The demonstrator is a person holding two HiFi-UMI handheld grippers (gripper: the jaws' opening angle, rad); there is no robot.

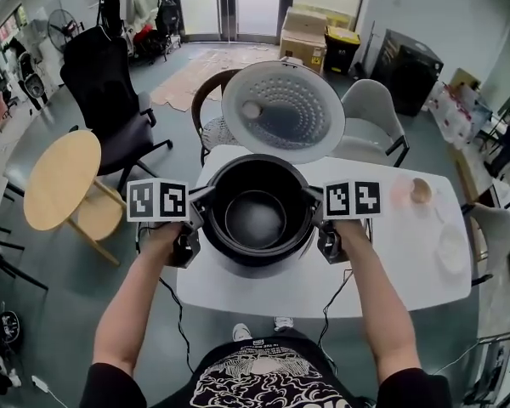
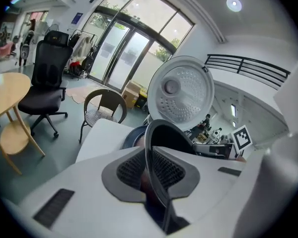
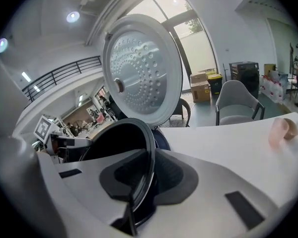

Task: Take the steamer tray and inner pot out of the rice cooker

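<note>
The person's forearms [image 1: 140,304] reach forward, one to each side of the rice cooker [image 1: 257,262], which stands on the white tabletop [image 1: 391,262] with its lid [image 1: 282,111] swung up and open at the back.

The left tongs [image 1: 202,201] sit at the cooker's left edge and the right tongs [image 1: 313,195] at its right edge, directly opposite each other. Each is closed down on the thin dark rim of the inner pot [image 1: 255,215]. In both gripper views the rim runs edge-on between the ribbed pads, which are pressed against it from inside and outside.

The pot is inside the cooker body. Whether it has left its seat I cannot tell. Its bottom looks bare, and no steamer tray shows in it.

To the cooker's right on the tabletop lie a small pinkish thing [image 1: 412,192] and, further off, a pale shallow dish [image 1: 451,246]. Both are too small to identify.

The coming move turns on the two grips lying straight across the pot's mouth, with the pot's axis upright and both hands equally near. A level, straight-up lift should therefore clear the cooker wall. The raised lid leans over the back, so I judge the pot should come up and toward the person, not rearward.
</note>
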